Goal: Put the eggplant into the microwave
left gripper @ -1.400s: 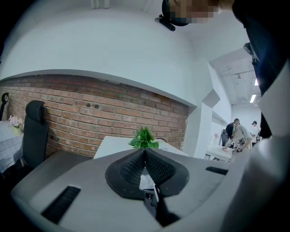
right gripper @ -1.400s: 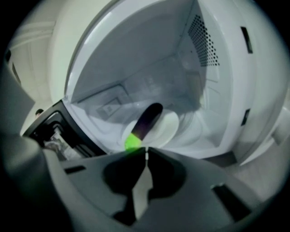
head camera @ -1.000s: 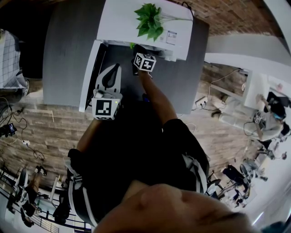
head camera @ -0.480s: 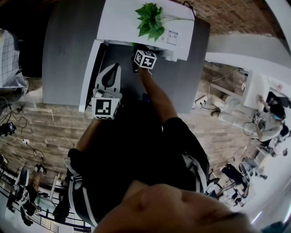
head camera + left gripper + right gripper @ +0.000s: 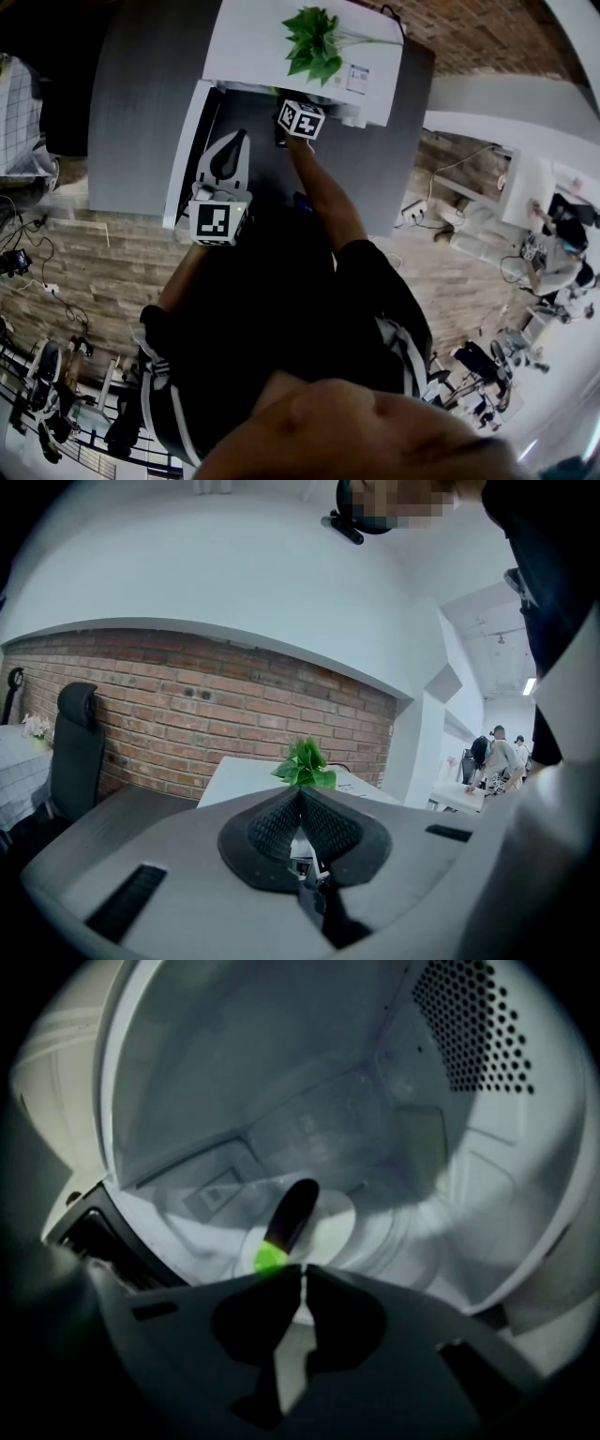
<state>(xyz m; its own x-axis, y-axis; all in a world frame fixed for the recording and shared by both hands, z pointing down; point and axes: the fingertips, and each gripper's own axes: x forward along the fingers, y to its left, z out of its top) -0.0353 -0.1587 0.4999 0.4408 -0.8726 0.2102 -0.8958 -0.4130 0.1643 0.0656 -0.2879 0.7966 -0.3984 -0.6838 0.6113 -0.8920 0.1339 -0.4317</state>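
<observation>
The dark eggplant (image 5: 289, 1215) with a bright green stem end lies on the round glass plate (image 5: 333, 1232) inside the white microwave (image 5: 216, 1054). My right gripper (image 5: 302, 1269) is shut and empty, its tips just short of the stem end. In the head view its marker cube (image 5: 300, 119) sits at the microwave's (image 5: 253, 47) opening, with the jaws hidden inside. My left gripper (image 5: 239, 139) hovers over the open door (image 5: 186, 150). Its jaws (image 5: 300, 794) are shut on nothing.
The microwave stands on a grey table (image 5: 141, 103) with a green plant (image 5: 314, 42) on its top. A brick wall (image 5: 187, 705) runs behind it and a dark chair (image 5: 77, 742) stands at the left. A person (image 5: 562, 244) works at a white desk far right.
The right gripper's cube has edged slightly toward the microwave's opening. The left gripper has kept still.
</observation>
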